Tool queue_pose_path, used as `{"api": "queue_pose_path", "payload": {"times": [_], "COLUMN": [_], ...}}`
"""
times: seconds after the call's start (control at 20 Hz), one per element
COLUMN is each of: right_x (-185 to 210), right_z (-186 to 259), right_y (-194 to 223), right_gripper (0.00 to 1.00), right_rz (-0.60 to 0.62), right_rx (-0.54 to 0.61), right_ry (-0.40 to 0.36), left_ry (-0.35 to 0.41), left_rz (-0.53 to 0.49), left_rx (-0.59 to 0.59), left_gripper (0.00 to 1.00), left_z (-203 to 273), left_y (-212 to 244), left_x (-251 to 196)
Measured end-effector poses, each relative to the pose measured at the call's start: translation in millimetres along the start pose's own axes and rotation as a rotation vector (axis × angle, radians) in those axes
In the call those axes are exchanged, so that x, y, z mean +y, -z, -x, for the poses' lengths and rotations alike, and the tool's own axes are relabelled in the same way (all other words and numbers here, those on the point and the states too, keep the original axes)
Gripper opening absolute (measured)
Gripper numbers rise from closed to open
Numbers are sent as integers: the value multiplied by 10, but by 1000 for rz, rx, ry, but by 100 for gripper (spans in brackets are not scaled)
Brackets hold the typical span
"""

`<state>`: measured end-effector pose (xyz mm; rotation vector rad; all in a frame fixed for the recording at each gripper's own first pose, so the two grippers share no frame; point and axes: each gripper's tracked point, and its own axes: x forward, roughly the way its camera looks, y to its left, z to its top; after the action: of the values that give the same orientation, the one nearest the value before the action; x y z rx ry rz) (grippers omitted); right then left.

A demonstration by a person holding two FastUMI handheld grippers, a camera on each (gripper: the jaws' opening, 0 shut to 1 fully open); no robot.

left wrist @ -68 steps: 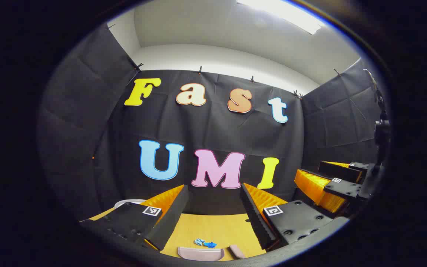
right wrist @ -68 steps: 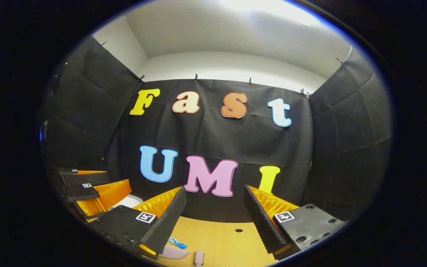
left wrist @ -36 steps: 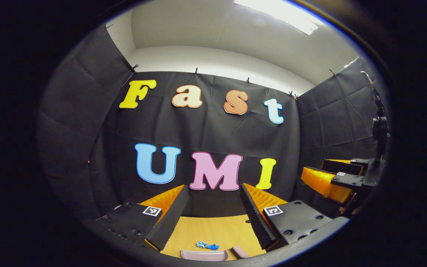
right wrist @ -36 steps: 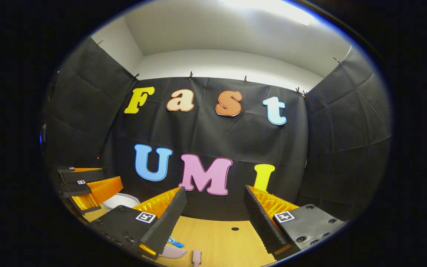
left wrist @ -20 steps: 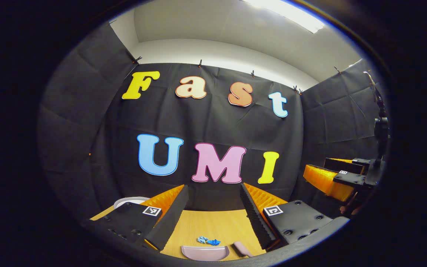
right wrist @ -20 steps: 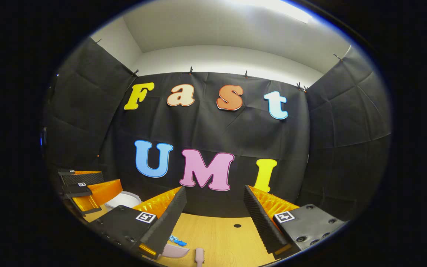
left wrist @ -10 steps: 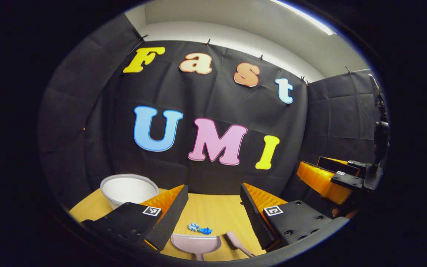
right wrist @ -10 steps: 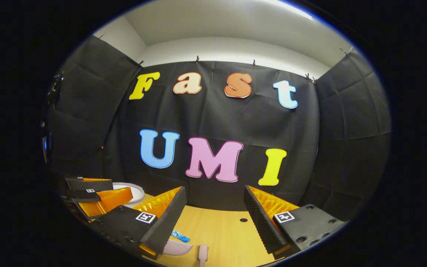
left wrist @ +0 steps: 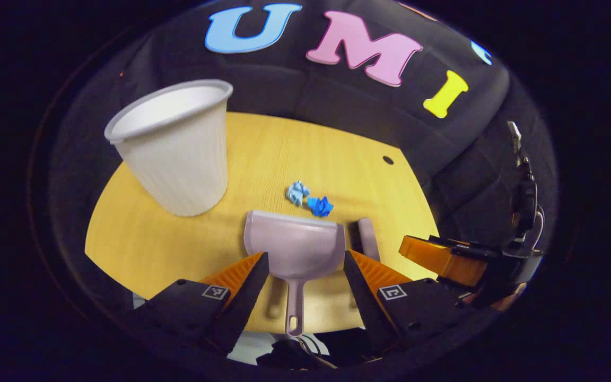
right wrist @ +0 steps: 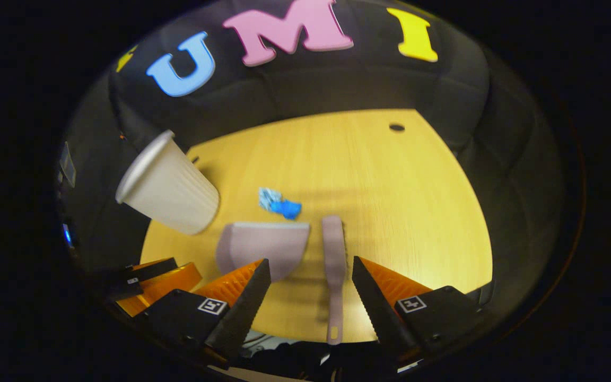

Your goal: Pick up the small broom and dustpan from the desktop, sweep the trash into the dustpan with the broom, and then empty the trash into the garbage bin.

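Both views tipped down, dustpan (left wrist: 295, 246) handle toward left tool (left wrist: 305, 265), tools spread apart

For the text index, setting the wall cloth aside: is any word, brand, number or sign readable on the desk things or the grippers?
Dustpan: no print visible.
Broom: none.
Garbage bin: plain ribbed wall, none.
Trash: none, too small to tell more.
Left gripper and right gripper: each finger carries a square marker, a black-and-white pattern, not readable text.
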<state>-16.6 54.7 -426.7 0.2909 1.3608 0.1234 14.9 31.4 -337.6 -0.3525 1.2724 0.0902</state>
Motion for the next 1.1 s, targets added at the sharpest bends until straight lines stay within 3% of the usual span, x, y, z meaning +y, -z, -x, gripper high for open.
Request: {"api": "queue_pose_path", "payload": {"times": [0.05, 0.1, 0.15, 0.25, 0.5, 0.65, 0.75, 0.95, 1.1], "right_x": [-14, -40, -31, -39, -173, -94, -110, -153, -188], "right_z": [-127, -220, -316, -435, -685, -727, -714, -697, -710], "right_y": [93, 187, 231, 369, 563, 546, 532, 495, 518], "right_gripper": [85, 85, 96, 97, 97, 97, 100, 97, 97], "right_rz": [-1, -2, -15, -19, 18, 6, -7, -31, -29], "right_rx": [75, 160, 223, 341, 446, 425, 421, 400, 405], "right_ry": [9, 20, 19, 19, 83, 51, 48, 53, 70], "left_ry": [-22, -36, -69, -115, -143, -113, -58, 12, -20], "left_rz": [33, 29, 25, 37, 8, -27, 31, 146, 147], "left_rx": [87, 165, 235, 357, 443, 444, 457, 429, 494], "left_gripper": [85, 85, 86, 85, 84, 84, 85, 84, 84], "left_z": [-74, -142, -206, -245, -286, -209, -128, -164, -333], "left_y": [81, 136, 140, 121, -14, 5, 18, -61, 69], "left_x": [45, 106, 148, 119, 27, -80, -245, -469, -477]}}
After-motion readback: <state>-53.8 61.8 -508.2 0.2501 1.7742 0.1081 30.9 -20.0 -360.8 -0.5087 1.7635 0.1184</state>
